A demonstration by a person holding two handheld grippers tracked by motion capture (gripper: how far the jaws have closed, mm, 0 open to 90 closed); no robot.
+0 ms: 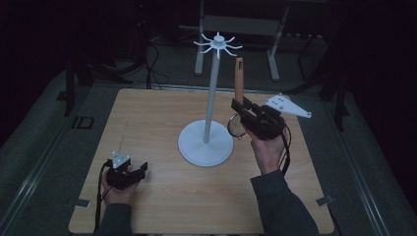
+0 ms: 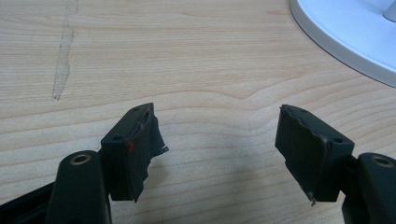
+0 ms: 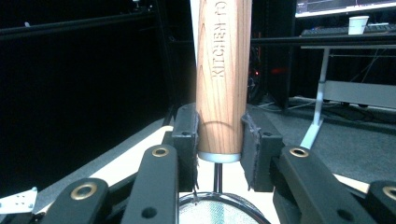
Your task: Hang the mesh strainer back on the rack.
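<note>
High view: the right tool [image 1: 239, 109] is raised above the light wooden desk [image 1: 162, 201], clenched on the light-brown wooden handle [image 1: 239, 78] of a small round wire-mesh strainer [image 1: 237, 126]. That handle stands nearly upright above the tool, while the mesh bowl hangs just below it. Just beside this tool, toward the desk's middle, stands a white metal rack with a round base [image 1: 204, 147], a thin pole and short hooks fanning out at its top.

Right gripper view shows both pads pressed on the handle's lower end [image 3: 222, 116], one on each side, with the metal ferrule and the strainer rim beneath them.

Low on the desk, the left tool [image 1: 139, 173] rests released, jaws apart and holding nothing; left gripper view shows bare wood between its pads [image 2: 140, 144], and the rack's base ahead of it, apart.
</note>
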